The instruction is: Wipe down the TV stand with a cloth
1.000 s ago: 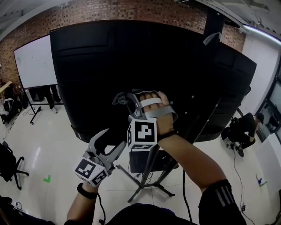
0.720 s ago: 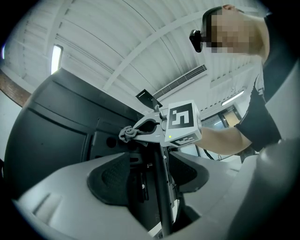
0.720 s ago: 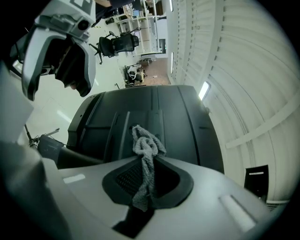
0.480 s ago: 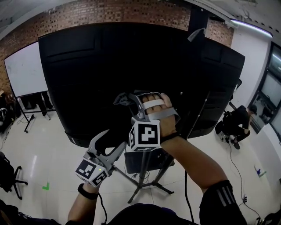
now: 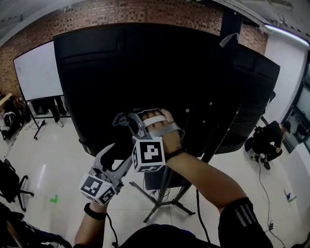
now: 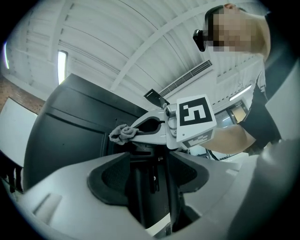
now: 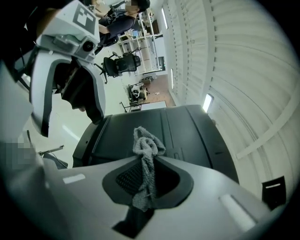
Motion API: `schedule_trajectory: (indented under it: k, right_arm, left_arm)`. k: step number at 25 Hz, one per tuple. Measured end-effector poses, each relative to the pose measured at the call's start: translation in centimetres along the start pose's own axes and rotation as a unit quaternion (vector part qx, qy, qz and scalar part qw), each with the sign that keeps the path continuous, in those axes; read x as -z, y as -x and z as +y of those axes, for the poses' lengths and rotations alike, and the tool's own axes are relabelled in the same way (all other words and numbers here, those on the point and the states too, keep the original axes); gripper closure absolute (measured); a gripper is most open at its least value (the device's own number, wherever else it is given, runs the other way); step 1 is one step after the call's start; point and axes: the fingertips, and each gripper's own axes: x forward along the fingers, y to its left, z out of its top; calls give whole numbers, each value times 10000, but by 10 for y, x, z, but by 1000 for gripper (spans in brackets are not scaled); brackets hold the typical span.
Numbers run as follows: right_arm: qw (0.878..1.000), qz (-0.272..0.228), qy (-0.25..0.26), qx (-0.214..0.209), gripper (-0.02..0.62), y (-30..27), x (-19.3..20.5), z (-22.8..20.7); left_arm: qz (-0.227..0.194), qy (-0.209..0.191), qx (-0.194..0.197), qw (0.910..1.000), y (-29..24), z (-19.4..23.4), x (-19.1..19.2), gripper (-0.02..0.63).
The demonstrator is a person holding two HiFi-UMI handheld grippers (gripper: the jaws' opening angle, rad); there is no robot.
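Note:
A big black TV (image 5: 169, 72) shows its back panel on a stand with a dark pole and tripod legs (image 5: 162, 196). My right gripper (image 5: 127, 119) is raised in front of the panel's lower middle, shut on a small grey cloth (image 5: 119, 117). In the right gripper view the cloth (image 7: 146, 150) hangs bunched from the shut jaws of the right gripper (image 7: 143, 185), close to the TV (image 7: 183, 131). My left gripper (image 5: 121, 156) sits lower and to the left, open and holding nothing. In the left gripper view the left gripper (image 6: 150, 176) frames the stand pole, with the cloth (image 6: 123, 133) above.
A whiteboard (image 5: 38, 72) on a wheeled frame stands at the left before a brick wall (image 5: 121, 12). An office chair (image 5: 9, 181) is at the far left. A person (image 5: 269, 138) crouches at the right. Cables trail on the white floor (image 5: 121, 213) by the stand's legs.
My right gripper with the cloth has shifted a little left and down across the TV's back. The left gripper has stayed about where it was.

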Motion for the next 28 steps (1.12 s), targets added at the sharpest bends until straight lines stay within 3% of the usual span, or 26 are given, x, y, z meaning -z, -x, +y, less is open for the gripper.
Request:
schedule_trajectory:
  k: [7,22,25,28]
  right_arm:
    - [9993,279,79,-240,554,-20,13,18]
    - [9924,1101,546,-39,554,13,83,16]
    - [9950,955,283,-10,554,22,80,11]
    - [9982,437,-407,58,554,42,69,0]
  left_arm:
    - [86,17,-181,9998,12,12,5,322]
    - [98,203,532,9983,-36,-24,19,322]
    - [110,222,581,9980,-41,-27,21,321]
    - [92,208,600,9979,-42,-29,19,322]
